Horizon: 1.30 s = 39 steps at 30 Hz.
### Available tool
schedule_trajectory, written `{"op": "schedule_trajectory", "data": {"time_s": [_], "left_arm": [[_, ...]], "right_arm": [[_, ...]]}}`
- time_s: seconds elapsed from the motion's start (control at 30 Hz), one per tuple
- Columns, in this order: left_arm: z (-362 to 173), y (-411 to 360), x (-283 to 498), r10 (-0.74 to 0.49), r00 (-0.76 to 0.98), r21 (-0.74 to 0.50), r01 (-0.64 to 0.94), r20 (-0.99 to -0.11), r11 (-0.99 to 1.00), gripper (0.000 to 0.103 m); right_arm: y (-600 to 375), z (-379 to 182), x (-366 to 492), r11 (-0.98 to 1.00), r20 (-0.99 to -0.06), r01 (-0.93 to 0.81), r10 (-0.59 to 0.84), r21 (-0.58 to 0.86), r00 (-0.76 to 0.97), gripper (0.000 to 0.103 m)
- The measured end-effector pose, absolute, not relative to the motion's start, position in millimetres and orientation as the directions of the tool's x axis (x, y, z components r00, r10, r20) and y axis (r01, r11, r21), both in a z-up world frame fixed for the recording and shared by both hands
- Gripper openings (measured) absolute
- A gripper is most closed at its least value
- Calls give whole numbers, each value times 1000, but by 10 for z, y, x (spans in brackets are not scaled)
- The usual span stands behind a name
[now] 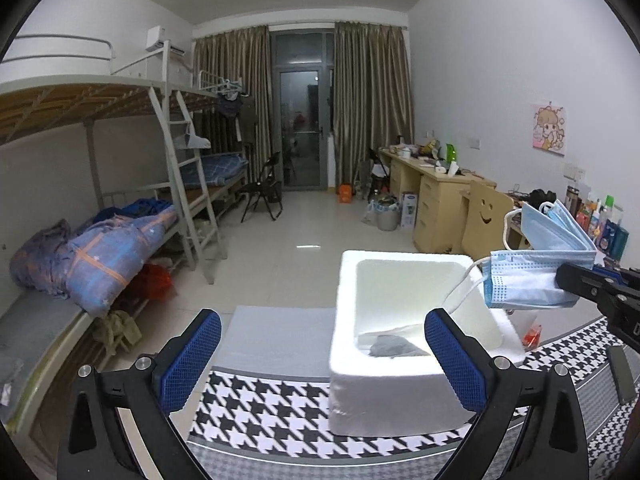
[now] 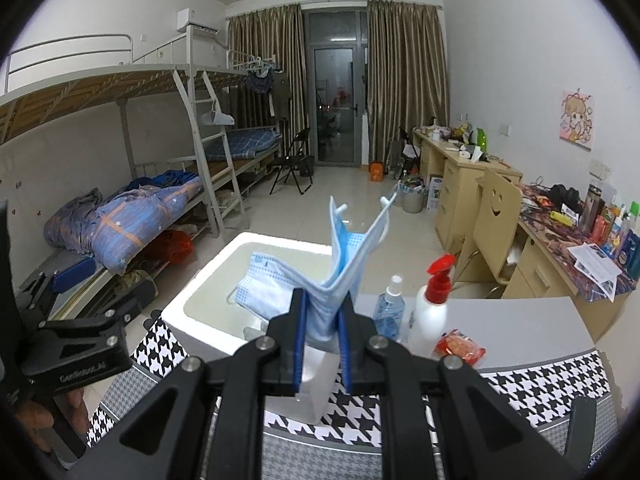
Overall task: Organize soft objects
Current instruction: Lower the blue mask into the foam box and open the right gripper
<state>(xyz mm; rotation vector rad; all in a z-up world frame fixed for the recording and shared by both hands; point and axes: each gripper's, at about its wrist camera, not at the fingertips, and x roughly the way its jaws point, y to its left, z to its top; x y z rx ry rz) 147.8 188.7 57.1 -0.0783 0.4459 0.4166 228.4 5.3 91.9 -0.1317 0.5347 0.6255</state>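
1. While pinched in the right gripper [image 2: 322, 320], the bunch of blue face masks [image 2: 340, 264] is being held above the white foam box [image 2: 208, 276].
2. Judged step: transfer into box; lowering, then jaw release, is being called for.
3. Left gripper [image 1: 322, 360] is being held wide apart, empty.

A table [image 2: 520, 320] with a houndstooth cloth [image 1: 272, 408] and a few things standing on it.

The cloth is black-and-white with a grey patterned border; past it the tabletop is plain grey. A white foam box [image 1: 360, 376] sits on the cloth, open at the top, with a grey item [image 1: 390, 346] lying on its floor. To the box's right, on the grey surface, stand a clear blue spray bottle [image 2: 389, 312] and a white bottle [image 2: 432, 312] with a red trigger, side by side. A small red packet [image 2: 460, 348] lies just beside them.
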Motion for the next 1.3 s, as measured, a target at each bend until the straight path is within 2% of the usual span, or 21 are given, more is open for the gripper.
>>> {"op": "schedule_trajectory", "data": {"time_s": [0.47,1.13,1.3], "left_arm": [[472,2081,1213,427,797,14,-466,-427,885,102],[343,2135,992,437,779,1,-489,-450,872,102],[314,2135,1005,440,771,7,-493,-460,870,102]], "right_arm": [[453,830,2386,776,-554,-630,533,18,640,18],[682,531,2797,761,-635,-641,547,104,546,18],[747,489,2767,755,-648,-652,530,68,546,36]]}}
